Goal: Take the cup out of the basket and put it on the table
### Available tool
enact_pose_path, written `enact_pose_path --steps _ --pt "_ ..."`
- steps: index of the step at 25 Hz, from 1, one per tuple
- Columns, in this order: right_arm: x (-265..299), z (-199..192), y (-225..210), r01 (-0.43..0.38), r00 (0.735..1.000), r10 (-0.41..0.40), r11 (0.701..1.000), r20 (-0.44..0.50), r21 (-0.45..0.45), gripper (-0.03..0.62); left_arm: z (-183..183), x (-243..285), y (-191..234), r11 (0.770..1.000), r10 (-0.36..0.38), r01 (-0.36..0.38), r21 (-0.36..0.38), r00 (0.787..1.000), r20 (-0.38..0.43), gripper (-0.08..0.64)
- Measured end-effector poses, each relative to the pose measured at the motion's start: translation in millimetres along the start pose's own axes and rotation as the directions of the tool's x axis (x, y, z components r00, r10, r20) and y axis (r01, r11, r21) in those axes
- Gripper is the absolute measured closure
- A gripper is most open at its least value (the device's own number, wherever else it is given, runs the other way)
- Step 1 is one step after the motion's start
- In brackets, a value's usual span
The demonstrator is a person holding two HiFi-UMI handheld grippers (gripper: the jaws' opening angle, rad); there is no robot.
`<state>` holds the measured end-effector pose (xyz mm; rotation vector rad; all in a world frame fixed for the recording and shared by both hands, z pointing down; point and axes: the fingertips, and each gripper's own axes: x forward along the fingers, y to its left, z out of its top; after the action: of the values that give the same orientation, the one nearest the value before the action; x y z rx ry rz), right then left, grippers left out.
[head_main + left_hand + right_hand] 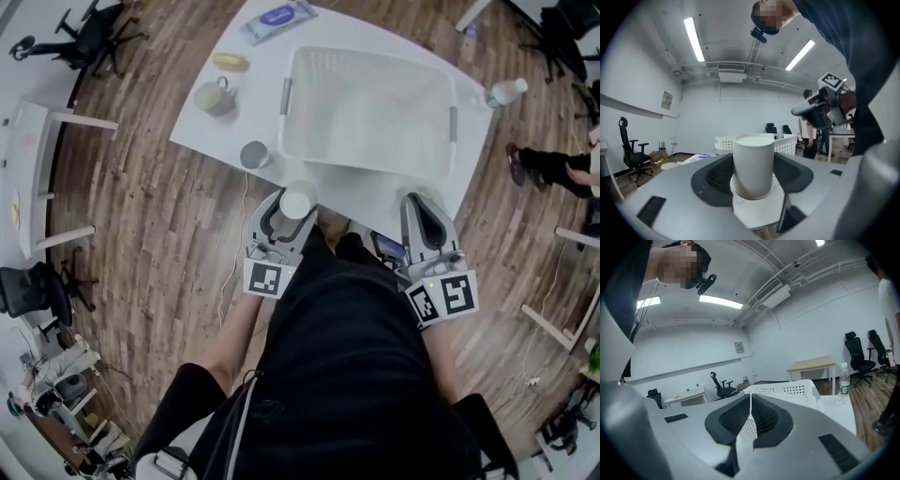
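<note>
Head view shows one white basket (375,58) on the desk (361,192), with one grey cup (253,155), one mug (215,97) and one bottle (505,92) near it. One white cup (298,201) stands upright in the left gripper (292,214), outside the basket by the desk's near edge. The right gripper (419,208) is closed tight with nothing in it

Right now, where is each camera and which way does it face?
Head view: on the head, steeply down on table, basket, left gripper, right gripper, torso.
Left gripper view: on that gripper, along jaws shut on the cup.
Right gripper view: on that gripper, along shut jaws toward basket, bottle.
Shared: basket, in all three.
</note>
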<state>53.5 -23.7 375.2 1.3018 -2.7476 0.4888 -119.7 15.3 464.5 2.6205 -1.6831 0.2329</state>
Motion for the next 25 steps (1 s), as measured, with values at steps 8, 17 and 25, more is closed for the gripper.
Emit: enact_pose_path --steps 8,17,25 --pt "-16 0 -12 0.072 0.997 -0.073 0.997 -0.017 -0.020 0.566 -89 40 5 1.000 0.022 -0.024 -0.017 0.993 -0.112 0.290" --pt "-30 0 -27 0.161 0.987 -0.161 0.987 -0.010 -0.014 0.566 -133 62 14 0.997 0.065 -0.072 -0.038 0.984 -0.168 0.290" --pt "-41 -6 -40 0.239 0.971 -0.238 0.971 -0.019 0.012 0.566 -163 66 10 0.997 0.057 -0.066 -0.031 0.972 -0.230 0.287"
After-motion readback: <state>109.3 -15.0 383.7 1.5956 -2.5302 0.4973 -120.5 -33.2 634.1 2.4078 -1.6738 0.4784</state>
